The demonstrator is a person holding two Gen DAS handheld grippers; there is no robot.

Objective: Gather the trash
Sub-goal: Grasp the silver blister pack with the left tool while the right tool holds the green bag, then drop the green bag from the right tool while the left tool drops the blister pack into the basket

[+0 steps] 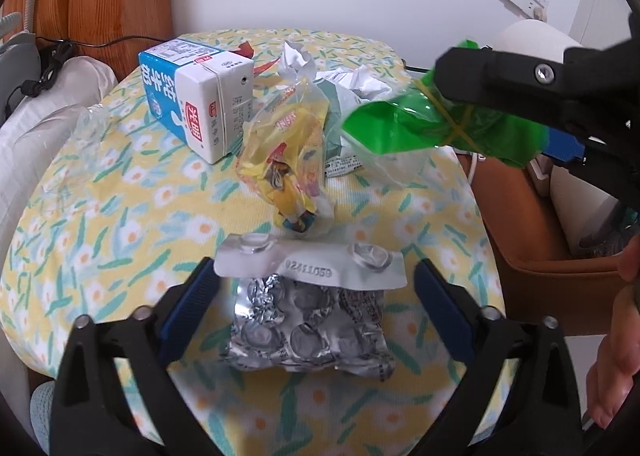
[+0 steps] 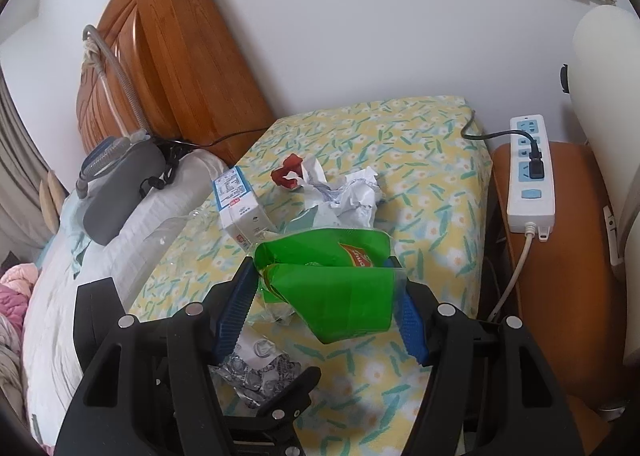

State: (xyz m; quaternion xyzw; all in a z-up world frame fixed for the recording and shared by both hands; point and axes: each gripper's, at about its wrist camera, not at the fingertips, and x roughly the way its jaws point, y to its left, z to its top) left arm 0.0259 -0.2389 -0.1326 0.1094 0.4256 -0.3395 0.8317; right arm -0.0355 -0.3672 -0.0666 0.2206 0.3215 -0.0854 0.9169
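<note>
Left wrist view: left gripper (image 1: 316, 288), jaws wide and not touching, straddles a crumpled foil blister pack (image 1: 308, 316) near the flowered table's (image 1: 100, 240) front edge, a light, springy, sharp-edged thing best pinched across its flat sides; right gripper (image 2: 326, 296) clamps a green bag (image 2: 340, 296).
</note>
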